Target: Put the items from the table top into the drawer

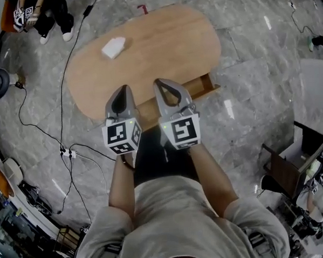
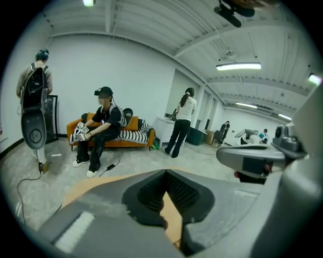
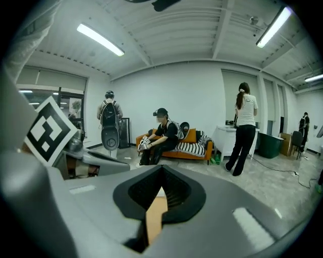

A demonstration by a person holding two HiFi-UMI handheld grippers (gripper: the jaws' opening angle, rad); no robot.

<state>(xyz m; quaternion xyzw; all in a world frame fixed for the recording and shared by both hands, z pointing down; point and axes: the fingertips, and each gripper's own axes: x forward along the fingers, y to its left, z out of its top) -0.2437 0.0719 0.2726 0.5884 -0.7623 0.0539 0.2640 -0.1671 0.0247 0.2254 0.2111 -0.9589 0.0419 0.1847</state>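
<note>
forearms: both forearms [image 1: 207,174] reach up from bottom centre of head view, one tong in each hand
left tong: left gripper [image 1: 124,88] centre frame, jaws closed tip to tip, nothing between them; own view shows only wood through the gap behind the tips
right tong: right gripper [image 1: 158,81] just beside the left one, jaws also pressed together, empty
drawer: drawer [image 1: 204,86] pulled partway out of table's near edge, right of right gripper; contents can't tell
table: oval wooden table [image 1: 168,44], upper centre, both tong tips over its near edge
item: white crumpled item [image 1: 113,47] on table top, upper left, well apart from both tongs, not in drawer
floor: grey marble floor [image 1: 256,83], black cable [image 1: 62,98] left of table
background: seated person [image 2: 101,126] on orange sofa [image 2: 139,135], another person [image 2: 181,121] standing
</note>
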